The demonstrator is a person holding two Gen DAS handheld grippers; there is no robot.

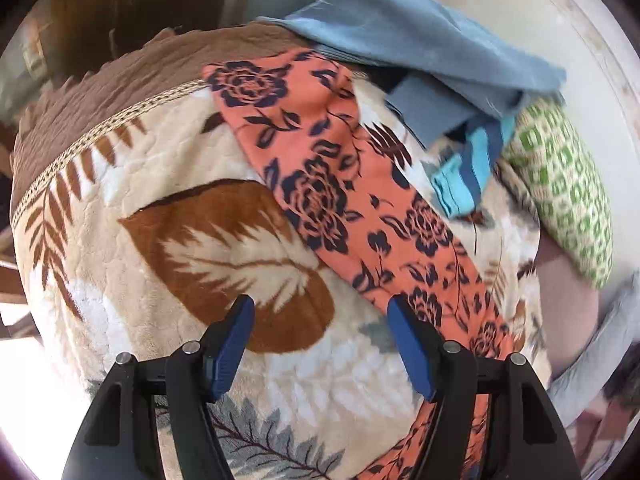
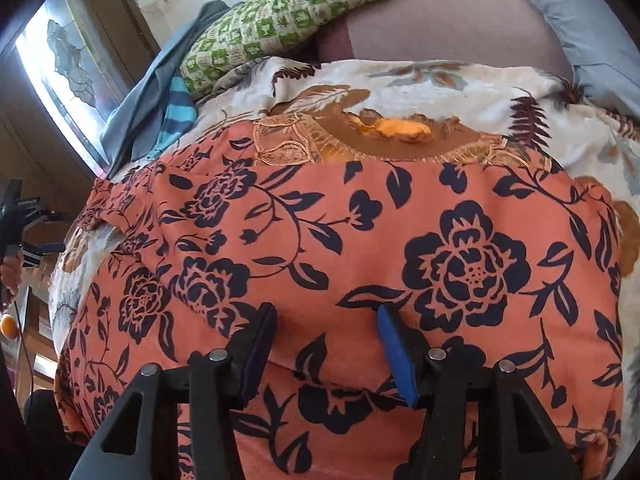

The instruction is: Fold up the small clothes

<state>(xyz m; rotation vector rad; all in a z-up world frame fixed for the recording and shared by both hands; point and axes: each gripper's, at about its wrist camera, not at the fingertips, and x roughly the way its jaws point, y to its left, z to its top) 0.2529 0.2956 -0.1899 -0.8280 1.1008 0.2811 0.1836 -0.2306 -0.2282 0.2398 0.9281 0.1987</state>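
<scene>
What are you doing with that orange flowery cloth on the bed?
A person holding two grippers is folding small clothes. The orange flowered garment lies spread on a leaf-patterned blanket. The right gripper hangs open just over it, and the left gripper is open beside its edge. Neither grips it. More clothes are heaped near a green pillow.

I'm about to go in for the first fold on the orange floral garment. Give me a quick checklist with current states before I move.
1. Left gripper open and empty: ok.
2. Right gripper open, over the cloth: ok.
3. Orange floral garment with dark blue flowers spread on the cream leaf-print blanket: ok.
4. Garment lying smooth: not ok, bunched at its left edge in the right wrist view.
5. Grey-blue cloth pile off the garment: cannot tell, edges overlap.
6. Green patterned pillow apart from the garment: ok.
</scene>
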